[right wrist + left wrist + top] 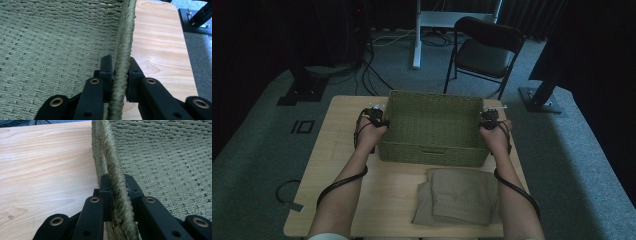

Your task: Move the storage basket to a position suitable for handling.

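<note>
Lying nearest me on the tabletop (342, 200) is a folded tan cloth (457, 196). Beyond it, my left tool (117, 192) and right tool (120, 75) each pinch a side rim of the green woven basket (432, 127), which sits mid-tabletop.

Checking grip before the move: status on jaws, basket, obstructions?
Left gripper and right gripper shut on basket side rims. Folded cloth lies just in front.

No legible text or labels anywhere.
</note>
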Available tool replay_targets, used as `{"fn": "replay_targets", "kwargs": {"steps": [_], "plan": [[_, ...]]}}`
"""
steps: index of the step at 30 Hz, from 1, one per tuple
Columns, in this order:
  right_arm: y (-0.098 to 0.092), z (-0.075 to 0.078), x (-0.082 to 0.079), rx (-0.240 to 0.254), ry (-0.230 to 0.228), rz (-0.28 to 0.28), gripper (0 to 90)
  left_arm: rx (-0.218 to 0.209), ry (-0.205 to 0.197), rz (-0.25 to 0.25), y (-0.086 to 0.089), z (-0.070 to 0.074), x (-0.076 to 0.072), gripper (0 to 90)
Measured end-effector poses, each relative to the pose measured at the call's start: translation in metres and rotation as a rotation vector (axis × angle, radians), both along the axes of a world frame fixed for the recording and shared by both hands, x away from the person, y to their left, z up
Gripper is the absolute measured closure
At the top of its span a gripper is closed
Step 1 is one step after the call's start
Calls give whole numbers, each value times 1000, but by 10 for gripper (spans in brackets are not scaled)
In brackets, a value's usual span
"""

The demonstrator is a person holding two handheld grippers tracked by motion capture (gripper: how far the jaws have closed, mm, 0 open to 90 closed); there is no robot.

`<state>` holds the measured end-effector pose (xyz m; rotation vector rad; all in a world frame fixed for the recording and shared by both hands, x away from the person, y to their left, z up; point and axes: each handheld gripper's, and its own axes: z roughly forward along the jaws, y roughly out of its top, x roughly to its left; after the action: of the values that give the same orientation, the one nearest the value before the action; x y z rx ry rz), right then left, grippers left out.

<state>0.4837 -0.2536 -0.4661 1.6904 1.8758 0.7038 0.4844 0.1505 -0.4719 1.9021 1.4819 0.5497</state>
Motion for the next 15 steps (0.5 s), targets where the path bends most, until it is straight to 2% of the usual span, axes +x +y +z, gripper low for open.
{"fn": "replay_targets", "kwargs": {"steps": [8,15], "plan": [[-15,0,0,-3,3,-2,793,4,3,-3,-14,0,-1,809],[-32,0,1,-14,5,-5,794,5,3,-6,-34,0,-1,810]]}}
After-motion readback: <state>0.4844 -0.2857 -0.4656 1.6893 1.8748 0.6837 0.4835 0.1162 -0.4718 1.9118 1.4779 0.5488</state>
